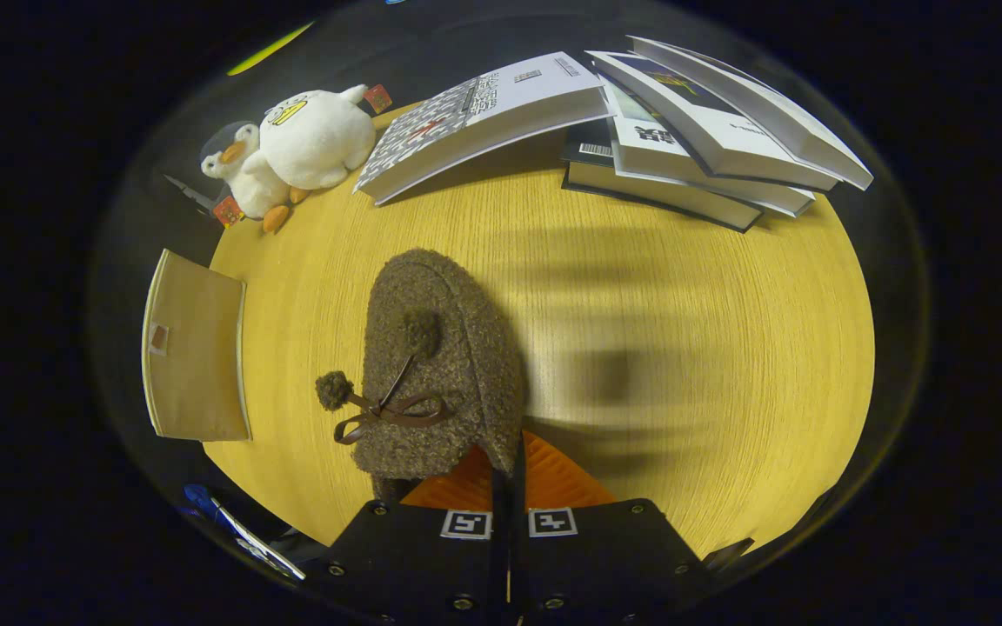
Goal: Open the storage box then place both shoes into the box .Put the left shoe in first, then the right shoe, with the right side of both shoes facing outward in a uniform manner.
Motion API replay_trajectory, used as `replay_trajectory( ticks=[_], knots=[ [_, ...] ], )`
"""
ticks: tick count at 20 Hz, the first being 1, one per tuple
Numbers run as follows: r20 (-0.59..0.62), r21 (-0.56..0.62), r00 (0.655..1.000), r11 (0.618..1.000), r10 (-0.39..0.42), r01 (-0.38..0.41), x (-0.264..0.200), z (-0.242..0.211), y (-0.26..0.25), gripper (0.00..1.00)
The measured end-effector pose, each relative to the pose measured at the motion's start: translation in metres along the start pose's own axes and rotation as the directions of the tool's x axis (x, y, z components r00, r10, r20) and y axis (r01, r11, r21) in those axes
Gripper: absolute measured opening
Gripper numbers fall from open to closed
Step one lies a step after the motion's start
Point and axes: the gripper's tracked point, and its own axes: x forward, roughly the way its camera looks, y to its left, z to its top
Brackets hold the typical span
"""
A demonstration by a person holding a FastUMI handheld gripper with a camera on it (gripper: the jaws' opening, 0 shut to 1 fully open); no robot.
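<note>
A brown fleecy shoe (440,365) with a thin bow and two pompoms hangs just ahead of my fingers, toe pointing away from me, above the yellow wooden table (692,287). My gripper (508,487) is shut on the shoe's rear edge, which is pinched thin between the two fingers. To the left of the shoe, at the table's left edge, lies a tan cardboard panel (195,348); I cannot tell whether it is the storage box or its lid. The shoe's blurred shadow falls on the table to its right.
Two white plush ducks (297,148) sit at the far left corner of the table. Several books (640,122) lie stacked and fanned along the far edge. A blue-handled object (223,513) lies below the table's near left edge.
</note>
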Motion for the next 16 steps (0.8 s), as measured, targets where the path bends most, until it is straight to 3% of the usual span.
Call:
replay_trajectory(
  ticks=[5, 10, 16],
  knots=[
    [0.021, 0.006, 0.997, 0.997, 0.079, -0.079, -0.038, 0.012, 0.037, 0.01],
    [0.085, -0.077, 0.984, 0.986, 0.156, -0.15, -0.087, 0.042, 0.098, 0.01],
    [0.096, -0.188, 0.966, 0.957, 0.242, -0.221, -0.112, 0.064, 0.177, 0.01]
  ],
)
